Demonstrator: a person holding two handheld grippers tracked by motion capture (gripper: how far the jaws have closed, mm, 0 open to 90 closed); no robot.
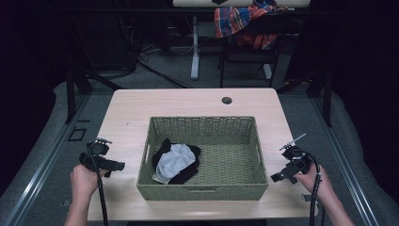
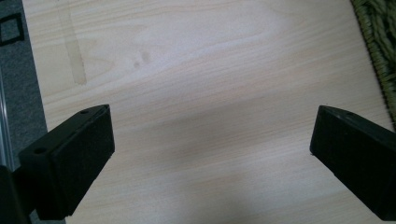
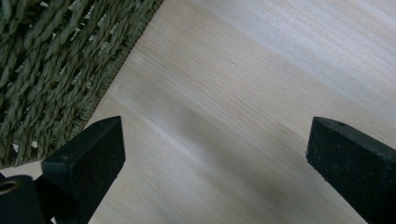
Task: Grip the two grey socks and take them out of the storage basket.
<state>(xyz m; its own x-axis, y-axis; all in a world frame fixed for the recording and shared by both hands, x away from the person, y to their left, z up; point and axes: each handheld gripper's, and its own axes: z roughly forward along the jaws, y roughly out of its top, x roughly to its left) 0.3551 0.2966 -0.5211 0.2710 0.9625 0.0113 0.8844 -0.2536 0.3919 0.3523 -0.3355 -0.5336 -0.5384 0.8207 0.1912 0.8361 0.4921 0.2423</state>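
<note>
A green woven basket (image 1: 244, 141) stands in the middle of the light wooden table (image 1: 188, 101). In its left half lies a bundle of black and grey cloth (image 1: 176, 161). My left gripper (image 1: 96, 149) hovers over the table left of the basket, held in a hand; its jaws stand wide apart over bare wood (image 2: 210, 140) with nothing between them. On the other side of the basket my right gripper (image 1: 294, 157) is also open, its jaws spread over bare tabletop (image 3: 215, 154) with the basket's wall (image 3: 56, 70) at the left.
A round cable hole (image 1: 227, 100) marks the table's far edge. Beyond the table stands a chair with a plaid cloth (image 1: 244, 21) over it. Black cables trail from both grippers toward the near edge. Dark floor and metal rails flank the table.
</note>
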